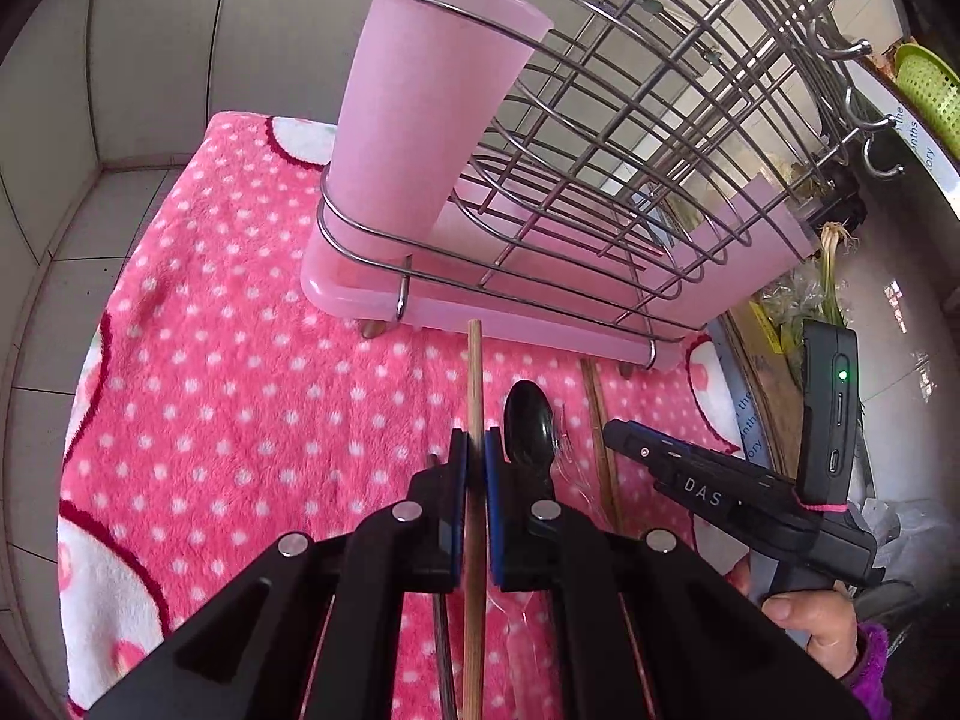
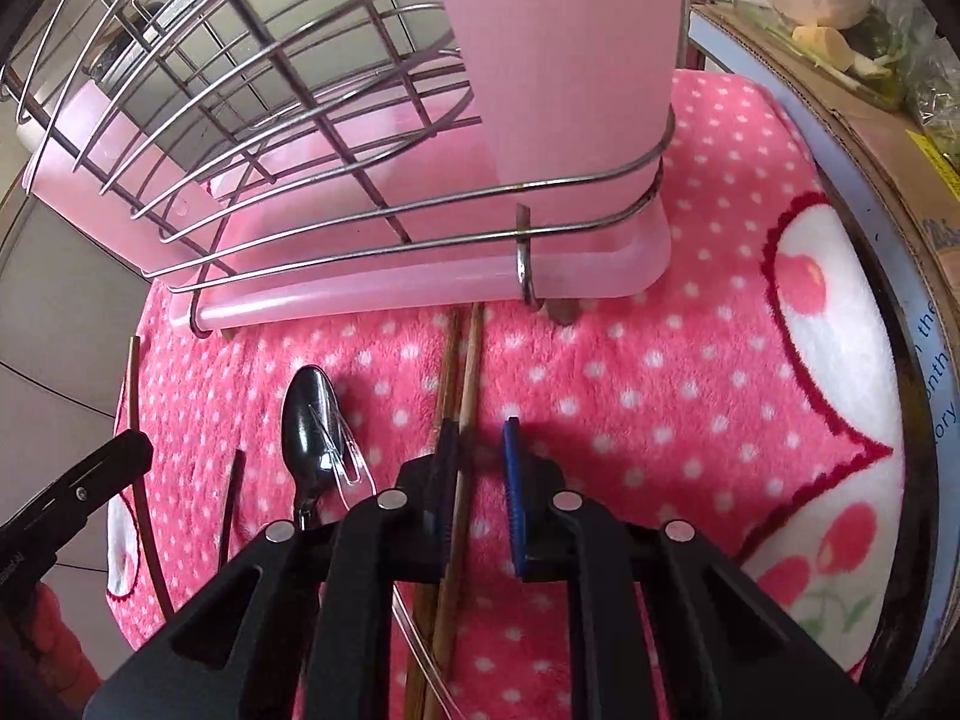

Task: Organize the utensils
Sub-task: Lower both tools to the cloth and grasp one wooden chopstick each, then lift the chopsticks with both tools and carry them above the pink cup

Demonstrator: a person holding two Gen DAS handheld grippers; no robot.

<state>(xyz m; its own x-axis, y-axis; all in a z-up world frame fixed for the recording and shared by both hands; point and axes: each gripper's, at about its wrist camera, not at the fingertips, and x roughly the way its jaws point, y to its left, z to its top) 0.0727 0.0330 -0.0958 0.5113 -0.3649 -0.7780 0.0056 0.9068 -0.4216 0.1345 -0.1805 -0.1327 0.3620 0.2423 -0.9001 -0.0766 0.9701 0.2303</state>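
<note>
1. The left gripper (image 1: pixel 476 450) is clamped on a thin wooden chopstick (image 1: pixel 474 372) pointing at the pink drainer tray's (image 1: pixel 384 303) front edge.
2. A glossy black spoon (image 2: pixel 309 420) lies on the fleecy dotted blanket (image 2: pixel 660 396).
3. The right gripper (image 2: pixel 480 438) has its pads apart around two chopsticks (image 2: pixel 465 372) lying lengthwise toward the tray.

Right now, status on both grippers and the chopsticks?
Left gripper shut on chopstick, lifted. Right gripper partly open over chopstick pair on blanket. Black spoon beside them; nothing blocking.

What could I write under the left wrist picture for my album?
Left hand-held gripper shut on a wooden chopstick, pointing toward the pink cup in the wire rack.
</note>
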